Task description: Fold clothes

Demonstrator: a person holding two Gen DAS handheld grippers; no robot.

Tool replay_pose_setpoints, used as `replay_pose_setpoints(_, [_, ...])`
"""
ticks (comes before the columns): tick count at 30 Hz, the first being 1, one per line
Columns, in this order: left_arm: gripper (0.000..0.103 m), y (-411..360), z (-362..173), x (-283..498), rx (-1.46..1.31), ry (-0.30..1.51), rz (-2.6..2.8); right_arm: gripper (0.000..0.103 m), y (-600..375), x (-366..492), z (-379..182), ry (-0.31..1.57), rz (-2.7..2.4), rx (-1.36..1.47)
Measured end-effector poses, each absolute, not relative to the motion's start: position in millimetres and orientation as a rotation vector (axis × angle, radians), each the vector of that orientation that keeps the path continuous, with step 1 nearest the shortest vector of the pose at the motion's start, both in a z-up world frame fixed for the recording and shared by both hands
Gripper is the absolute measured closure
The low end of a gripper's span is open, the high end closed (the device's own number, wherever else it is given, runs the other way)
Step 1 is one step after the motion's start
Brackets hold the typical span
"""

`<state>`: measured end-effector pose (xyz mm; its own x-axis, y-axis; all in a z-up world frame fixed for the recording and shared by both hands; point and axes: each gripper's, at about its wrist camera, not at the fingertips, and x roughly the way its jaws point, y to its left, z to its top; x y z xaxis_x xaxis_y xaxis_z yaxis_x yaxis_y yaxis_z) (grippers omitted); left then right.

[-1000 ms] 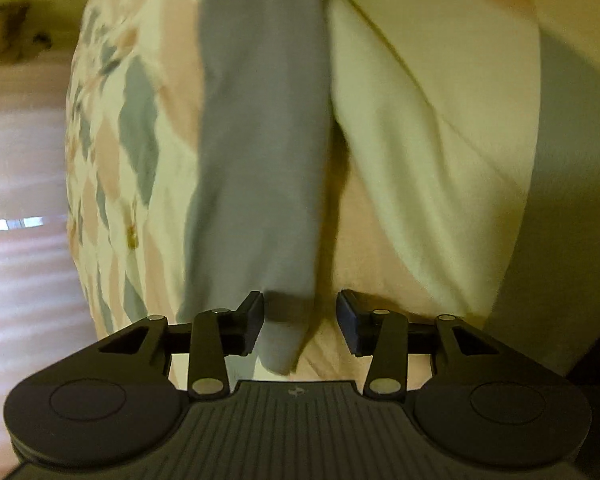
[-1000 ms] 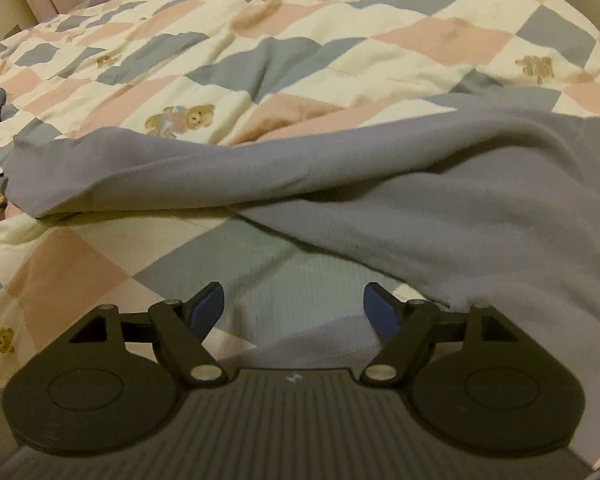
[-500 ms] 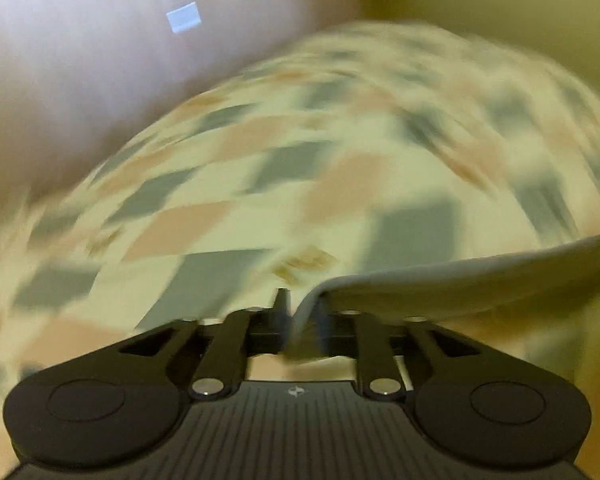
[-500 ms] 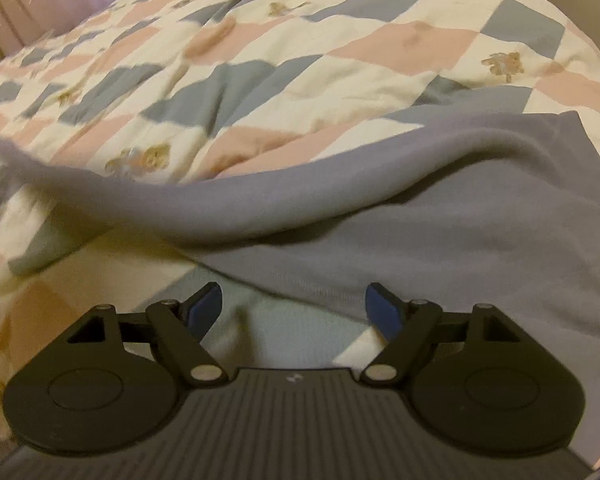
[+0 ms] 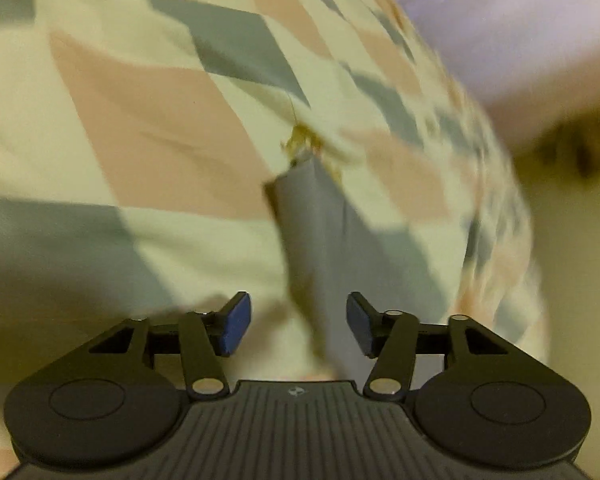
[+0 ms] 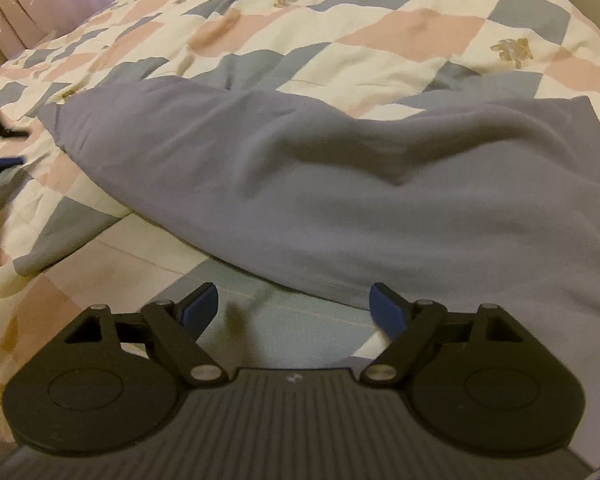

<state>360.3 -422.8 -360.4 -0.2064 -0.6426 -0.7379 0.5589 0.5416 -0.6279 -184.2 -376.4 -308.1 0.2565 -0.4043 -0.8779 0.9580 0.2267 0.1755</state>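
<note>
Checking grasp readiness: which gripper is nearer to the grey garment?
Left. The left gripper is open with the grey garment lying between its fingers; the right gripper is open just short of its hem.

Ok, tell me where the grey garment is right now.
In the right wrist view the grey garment lies spread on the checked quilt, filling centre and right, just ahead of the open right claw.

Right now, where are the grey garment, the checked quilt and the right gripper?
grey garment (image 6: 340,200): right wrist view, middle of the cloth.
checked quilt (image 6: 400,36): right wrist view, pink patch beyond the garment.
right gripper (image 6: 292,312): right wrist view, midway between fingertips.
</note>
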Motion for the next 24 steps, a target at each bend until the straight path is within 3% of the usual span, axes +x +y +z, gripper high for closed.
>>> replay_pose_setpoints(2, [0.042, -438, -374, 355, -0.143, 1.394, -1.068, 0.020, -375, -184, -307, 0.808, -1.088, 0.851])
replay_pose_setpoints(4, [0.049, -452, -381, 350, -0.120, 1.364, -1.044, 0.020, -375, -185, -307, 0.805, -1.089, 0.852])
replay_pose_setpoints(6, [0.098, -464, -385, 342, -0.096, 1.353, -1.056, 0.020, -374, -188, -308, 0.799, -1.094, 0.856])
replay_pose_setpoints(7, [0.103, -460, -376, 338, -0.081, 1.311, -1.058, 0.020, -373, -190, -308, 0.796, -1.096, 0.858])
replay_pose_setpoints(13, [0.102, -381, -275, 310, -0.028, 0.964, -1.139, 0.020, -374, -212, -302, 0.774, -1.122, 0.854])
replay_pose_setpoints(17, [0.099, -299, -234, 299, 0.016, 0.860, -1.065, 0.020, -377, -228, -296, 0.756, -1.139, 0.850])
replay_pose_setpoints(20, [0.098, -254, -247, 291, 0.057, 0.913, -0.963, 0.020, -381, -242, -290, 0.737, -1.145, 0.850])
replay_pose_setpoints(24, [0.096, -215, -307, 279, 0.155, 1.042, -0.777, 0.020, -405, -278, -279, 0.675, -1.141, 0.891])
